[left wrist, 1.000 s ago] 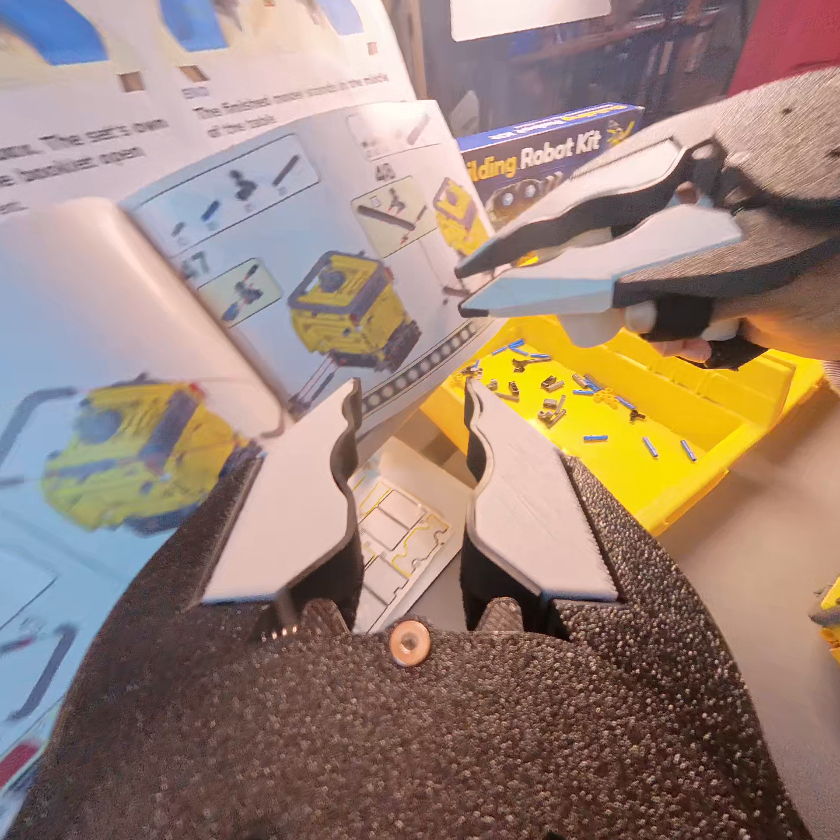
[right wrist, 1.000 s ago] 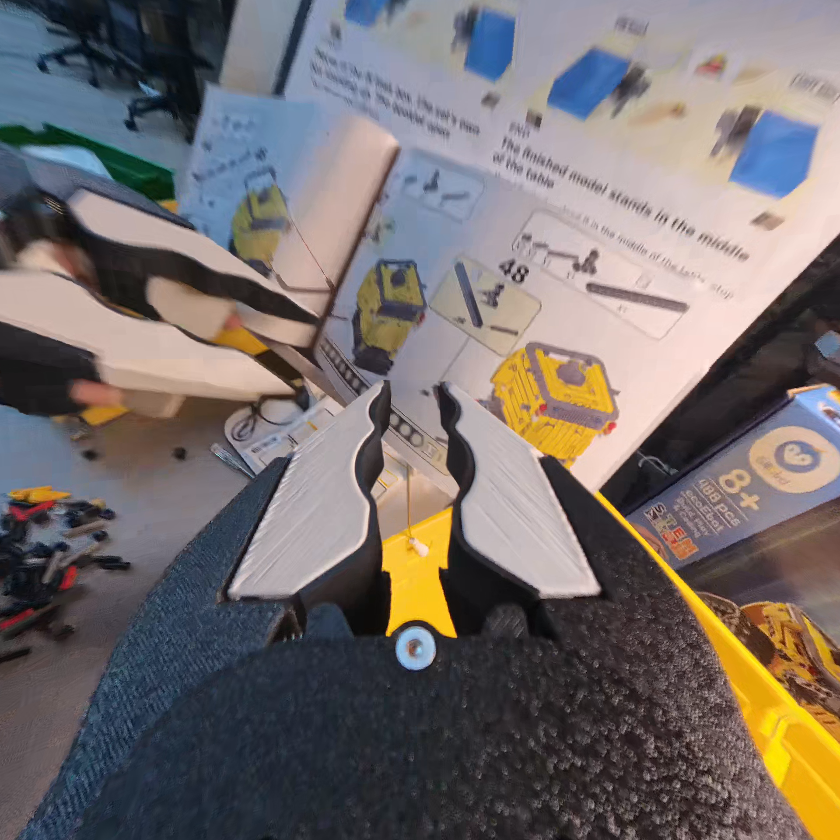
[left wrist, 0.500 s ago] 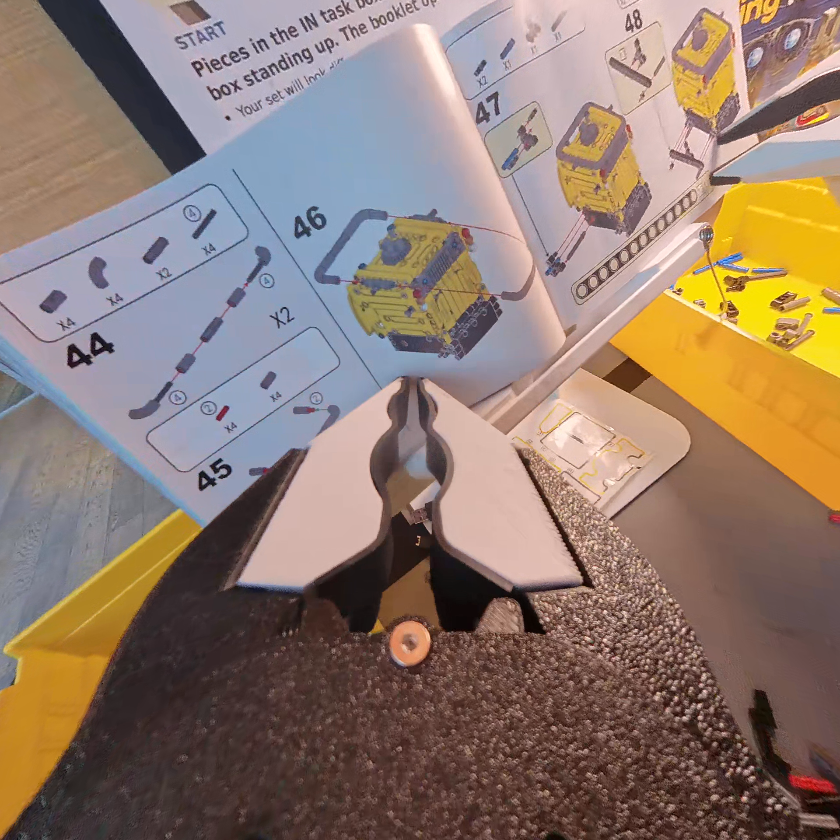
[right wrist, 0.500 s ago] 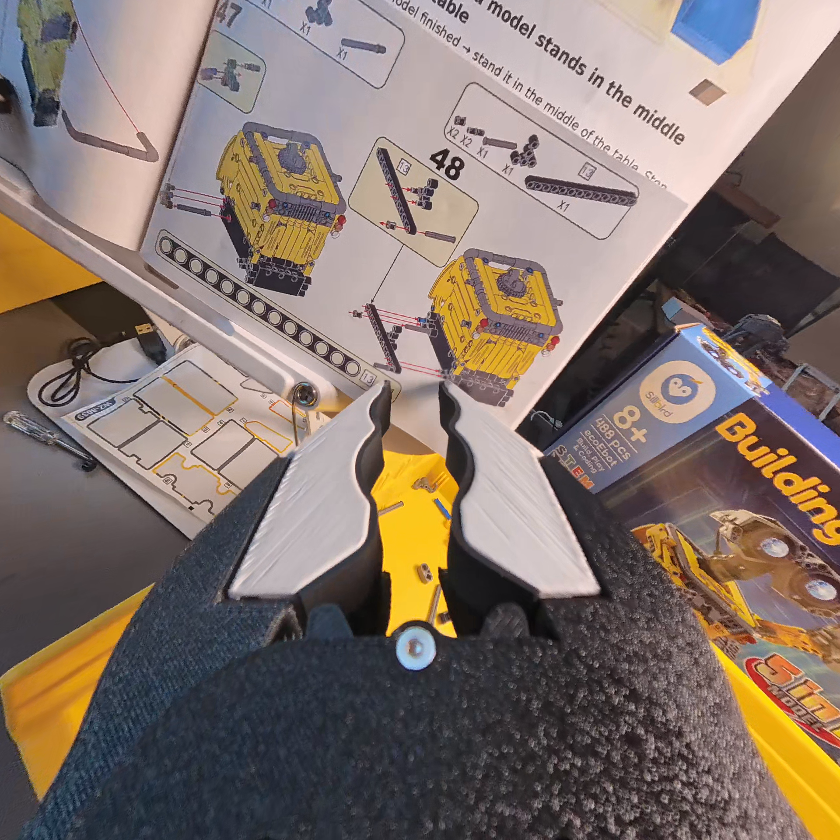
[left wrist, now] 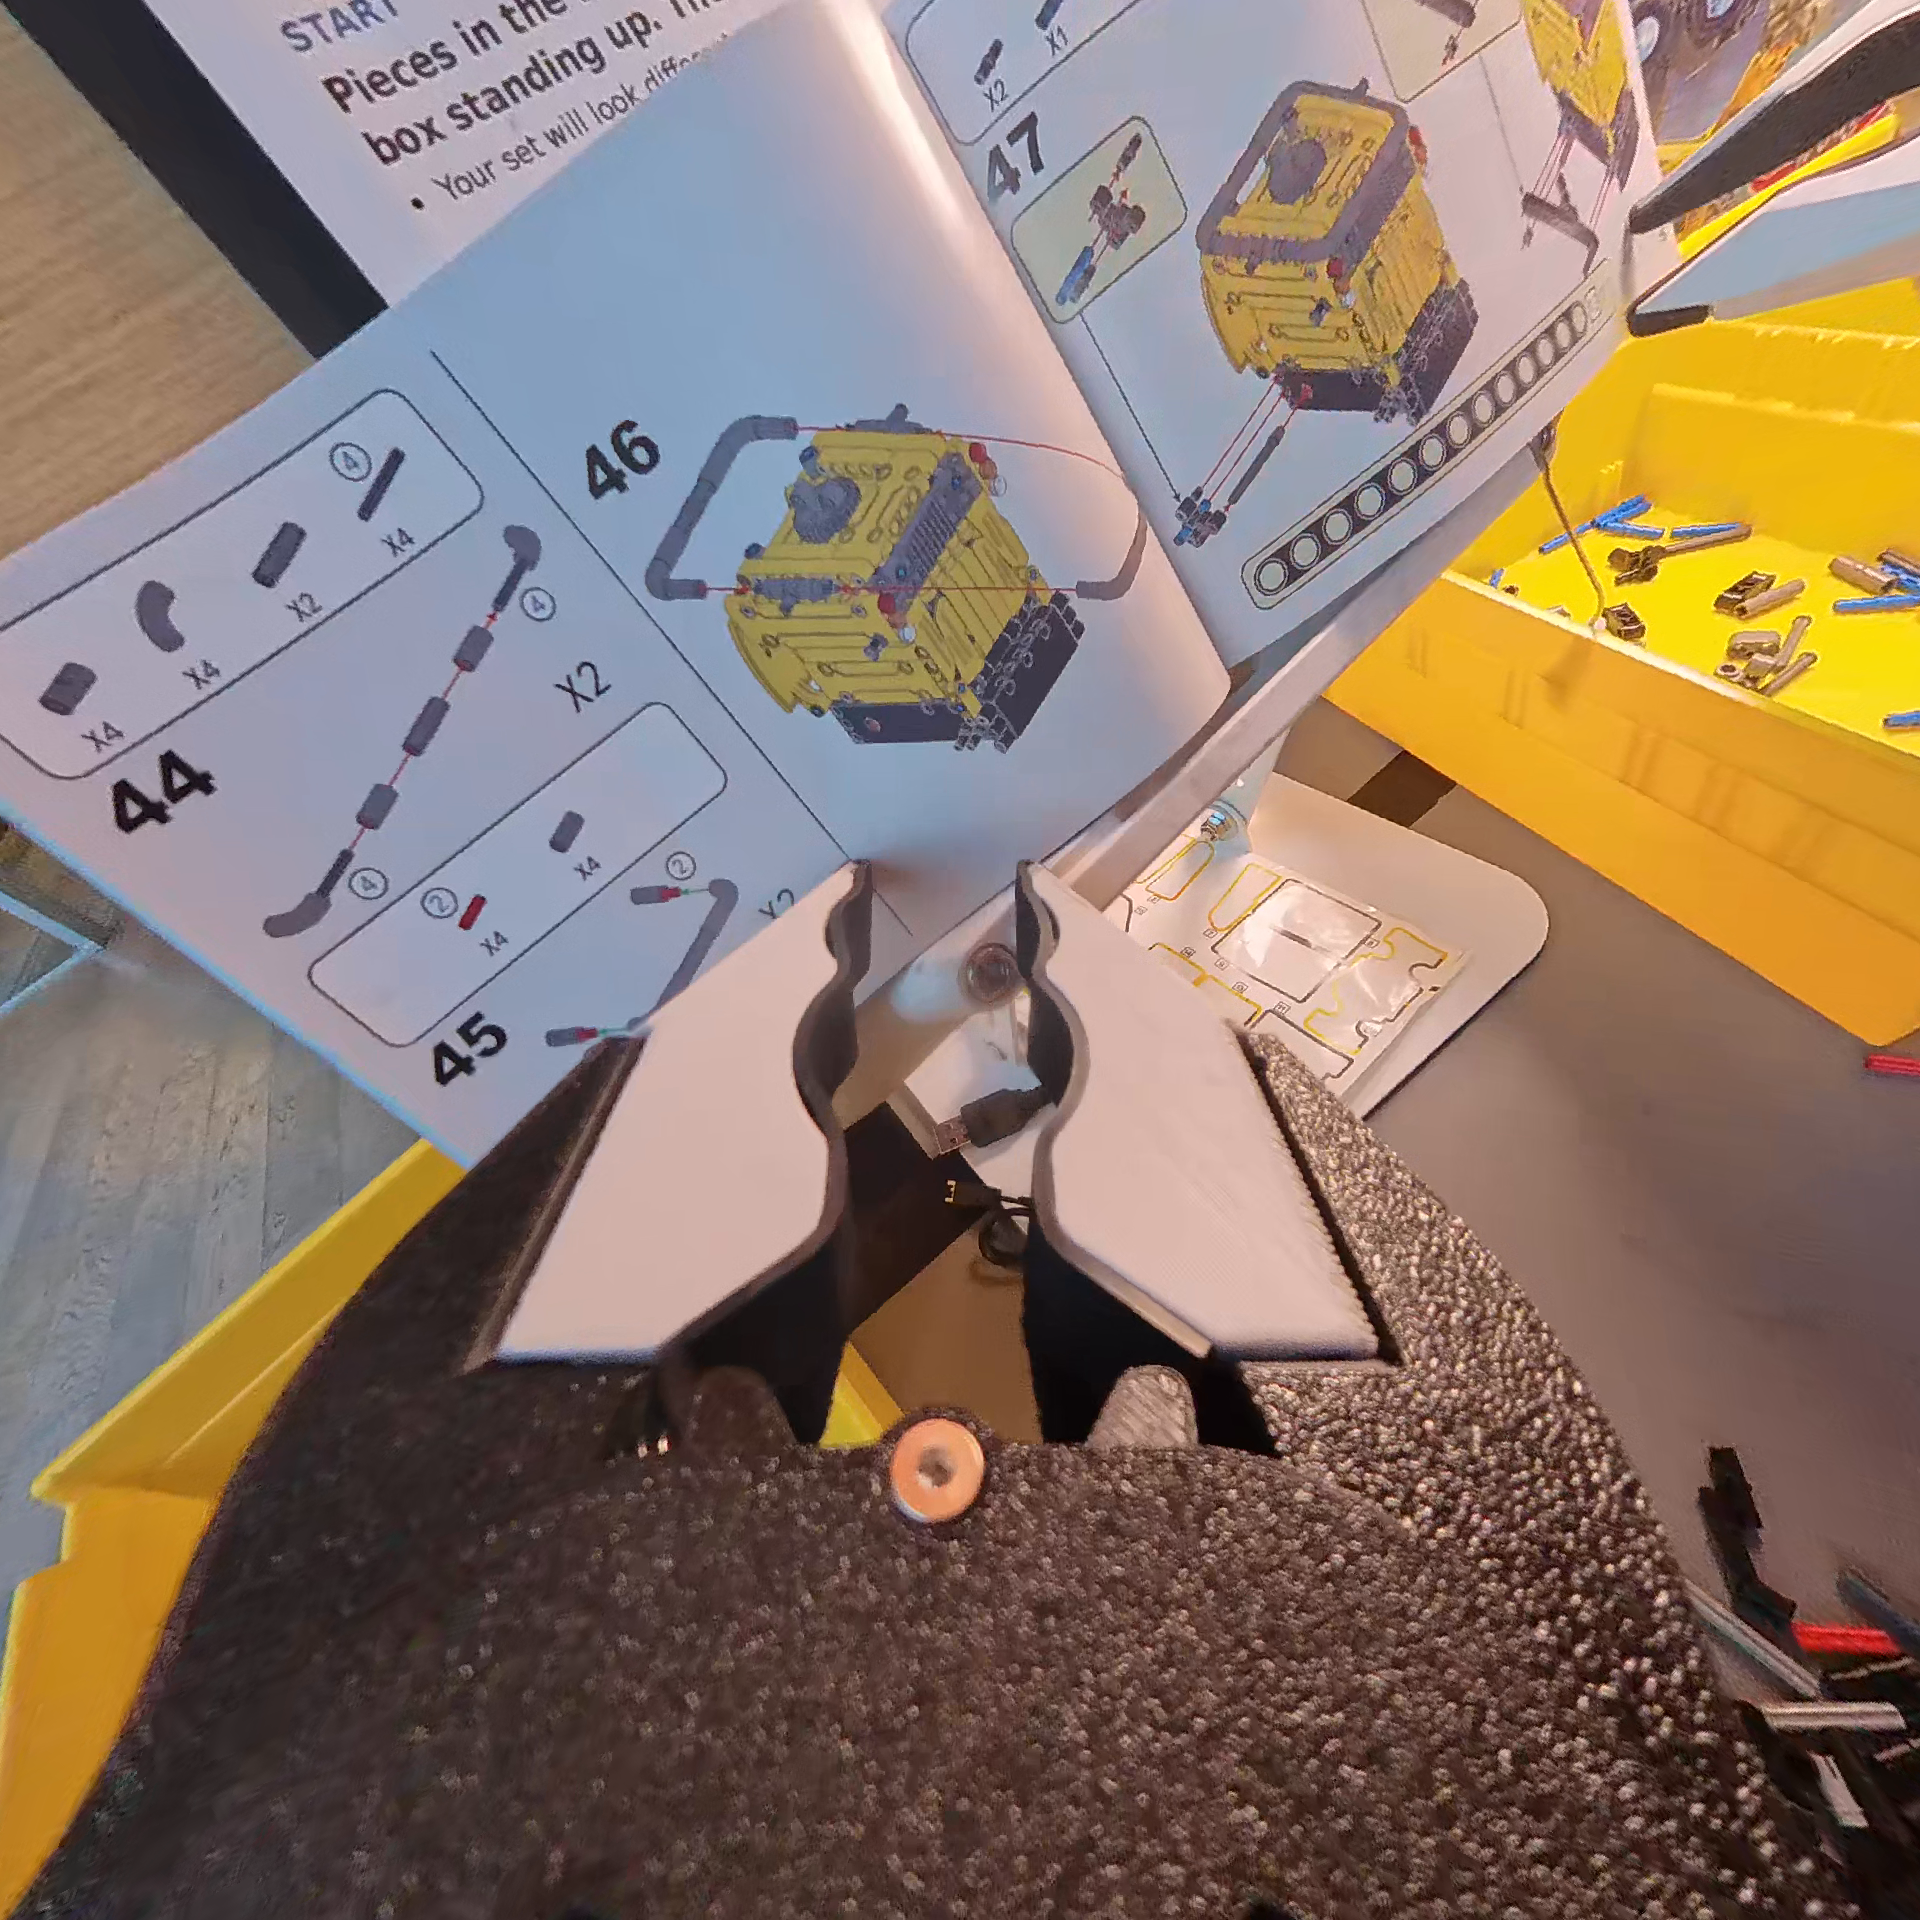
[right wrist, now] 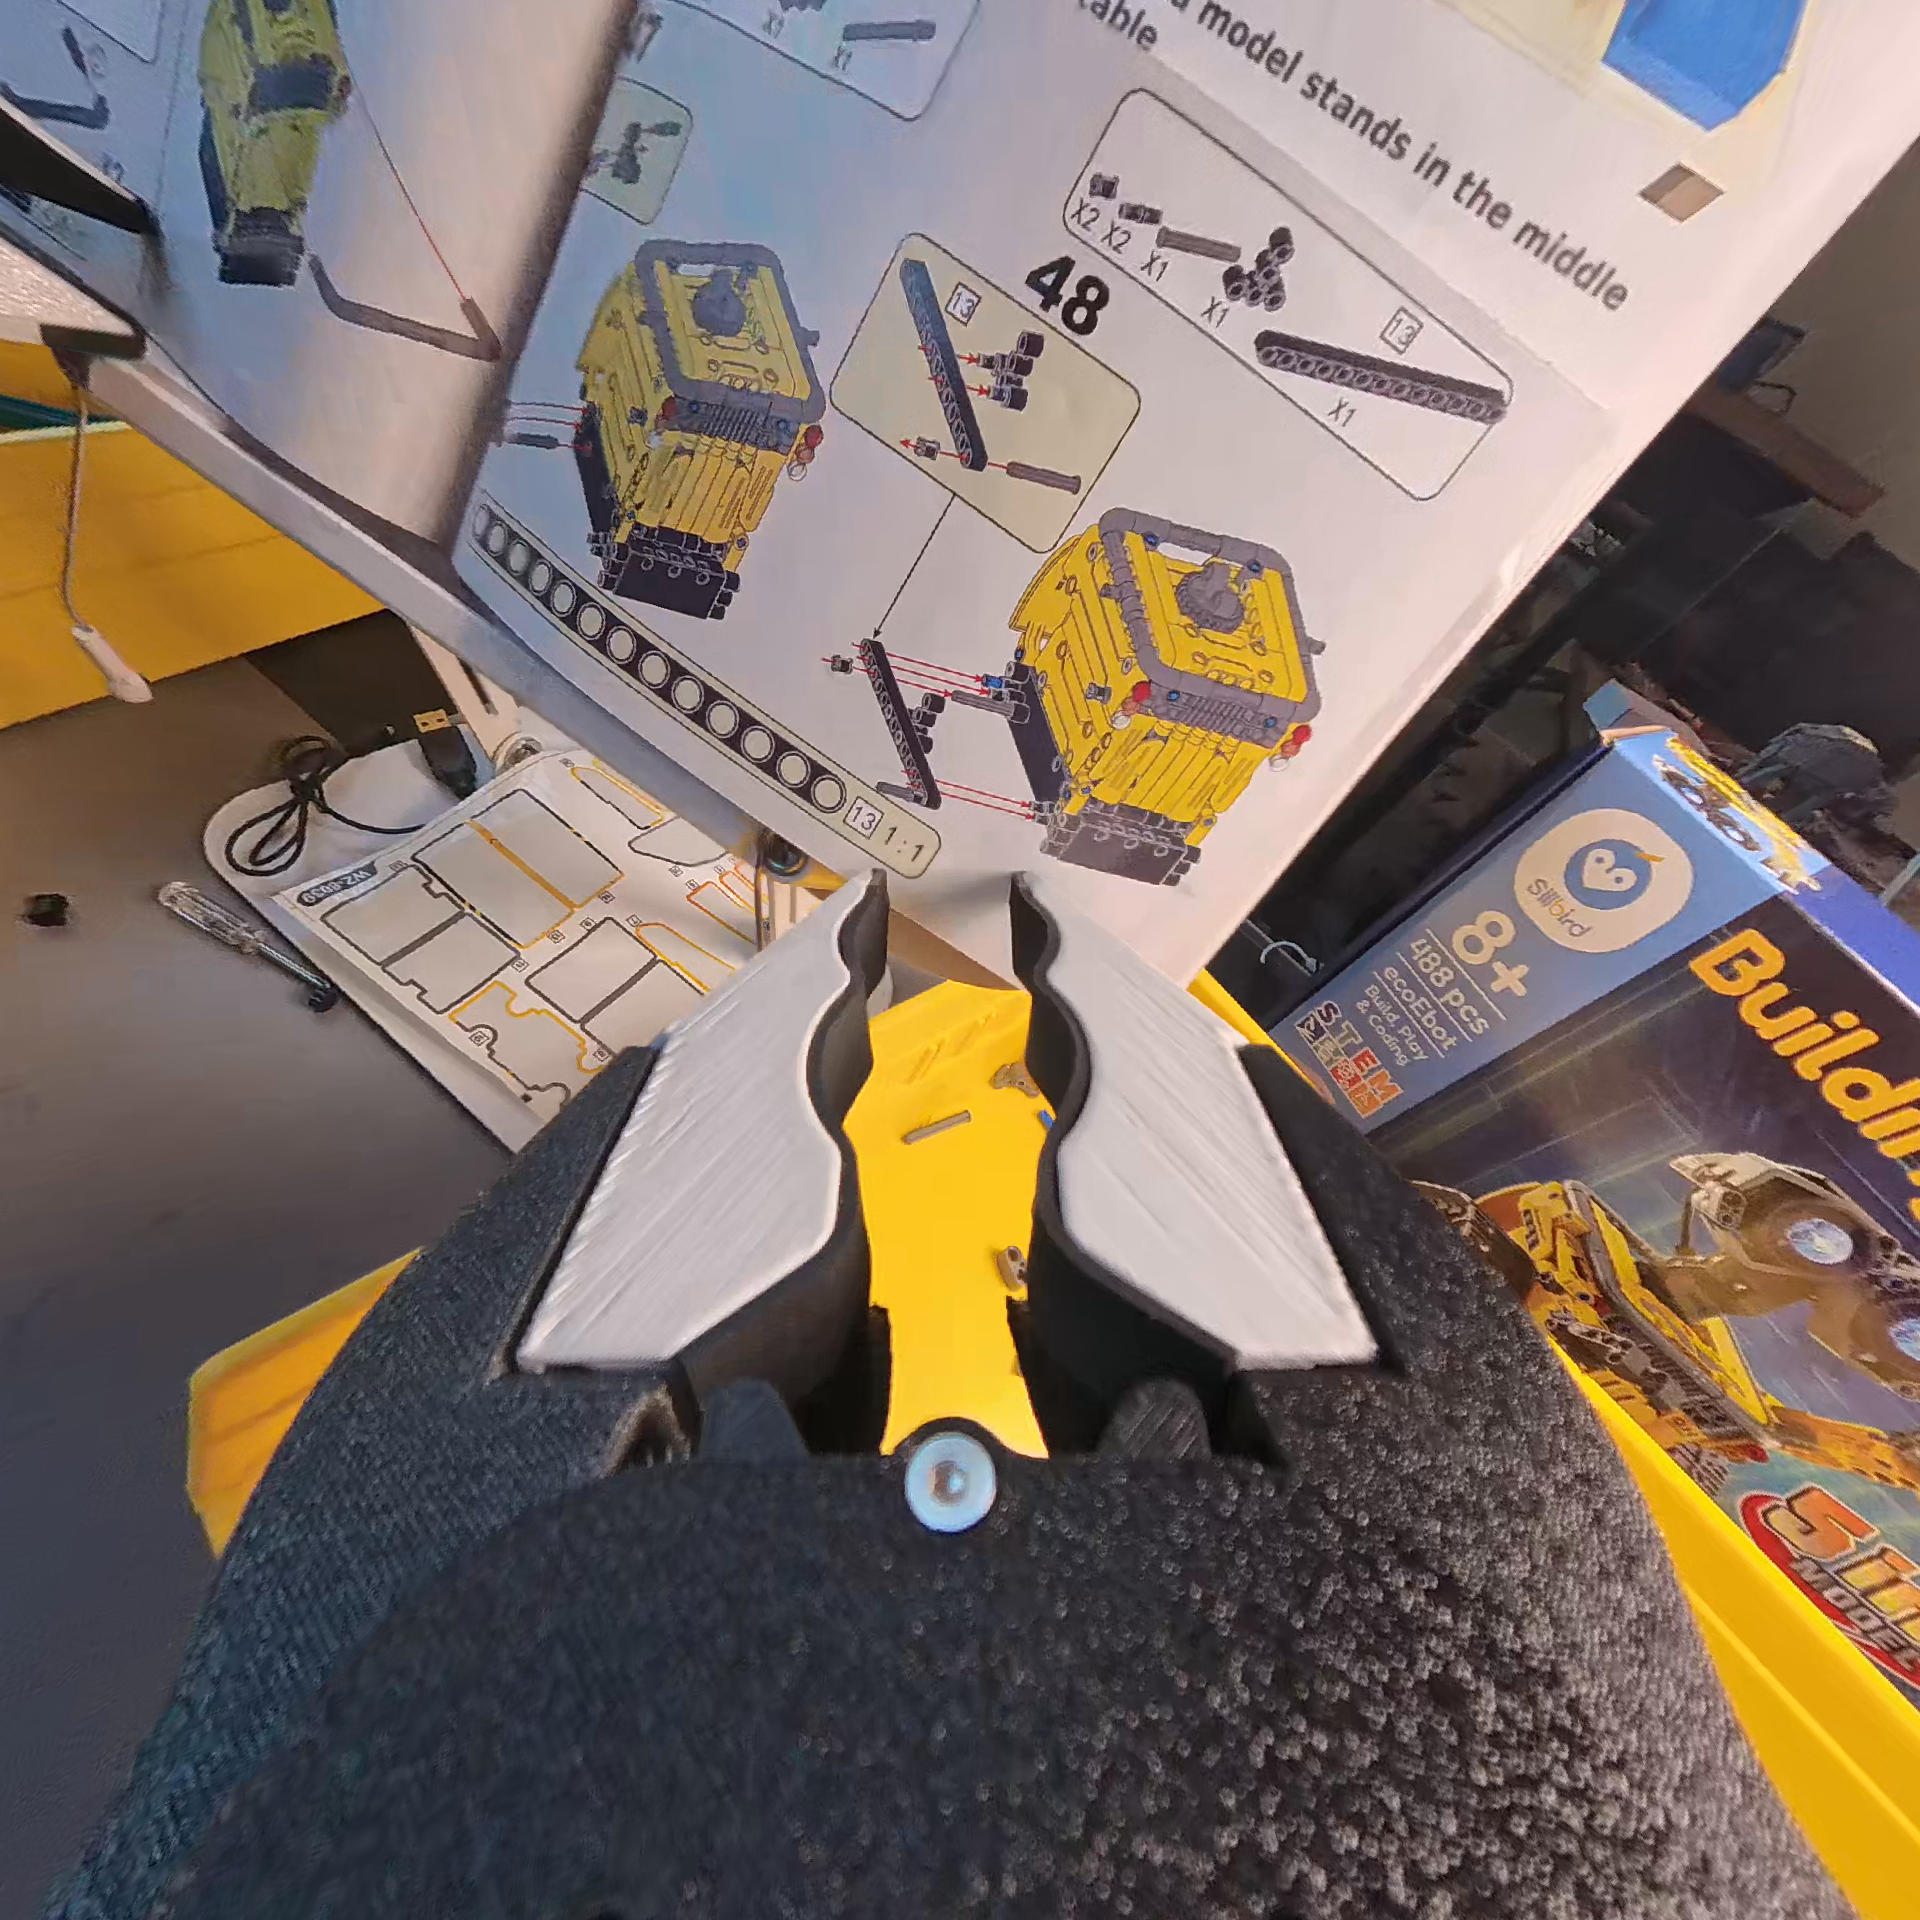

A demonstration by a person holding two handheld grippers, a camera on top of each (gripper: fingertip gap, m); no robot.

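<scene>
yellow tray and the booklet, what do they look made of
Yellow tray: looks like moulded plastic, smooth with a slight sheen and ribbed walls. Booklet: printed paper, seemingly semi-gloss; its pages curve and catch the light.

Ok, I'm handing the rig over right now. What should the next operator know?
Left gripper: open, empty, tips at the lower edge of the booklet's left page; contact unclear.
Right gripper: open, empty, tips just below the right page, above the yellow tray.
The booklet stands open on a metal stand.
Small parts lie in the tray.
On the dark table: sticker sheet, cable, screwdriver.
The blue box stands right of the tray.
</scene>
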